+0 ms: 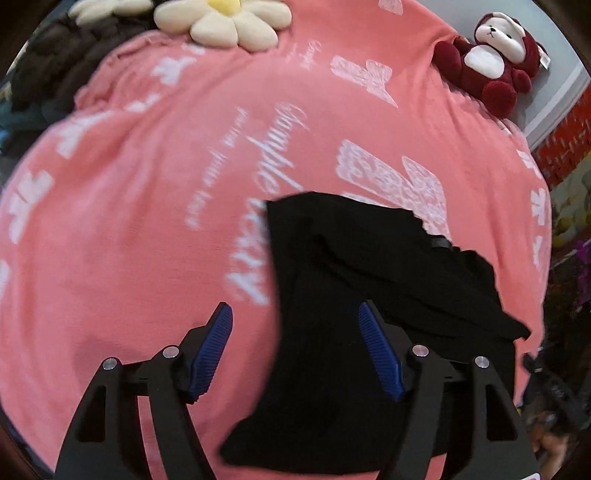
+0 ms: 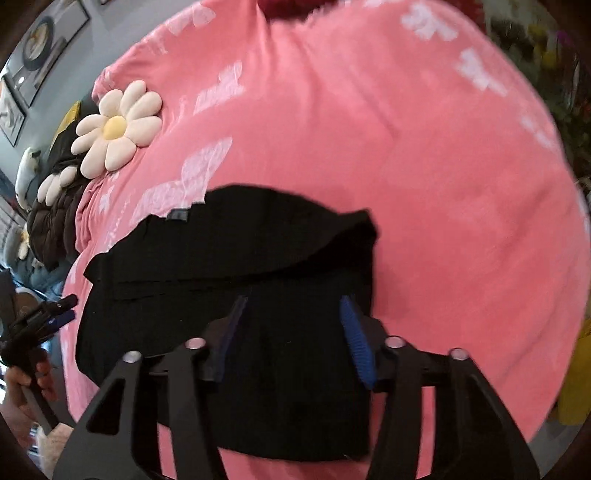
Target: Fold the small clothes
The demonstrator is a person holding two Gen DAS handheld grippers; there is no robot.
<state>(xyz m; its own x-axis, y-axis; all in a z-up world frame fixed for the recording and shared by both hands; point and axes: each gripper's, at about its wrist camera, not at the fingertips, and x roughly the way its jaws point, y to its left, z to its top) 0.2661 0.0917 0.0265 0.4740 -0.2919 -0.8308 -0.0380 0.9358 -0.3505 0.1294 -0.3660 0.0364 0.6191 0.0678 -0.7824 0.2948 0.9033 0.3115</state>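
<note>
Left wrist view: the left gripper [image 1: 295,314] hangs with jaws spread wide and empty above a black garment [image 1: 369,295] lying folded on the pink blanket [image 1: 147,221]

Right wrist view: the right gripper [image 2: 291,314], jaws parted and empty, is over the black garment [image 2: 221,251]; a daisy cushion [image 2: 116,127] lies well apart

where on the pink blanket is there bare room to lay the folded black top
Free: the pink printed blanket left of the black knit garment, below the cream daisy cushion; also the stretch right of the garment in the right wrist view. Crowded: the far edge by the daisy and the maroon plush bear.
</note>
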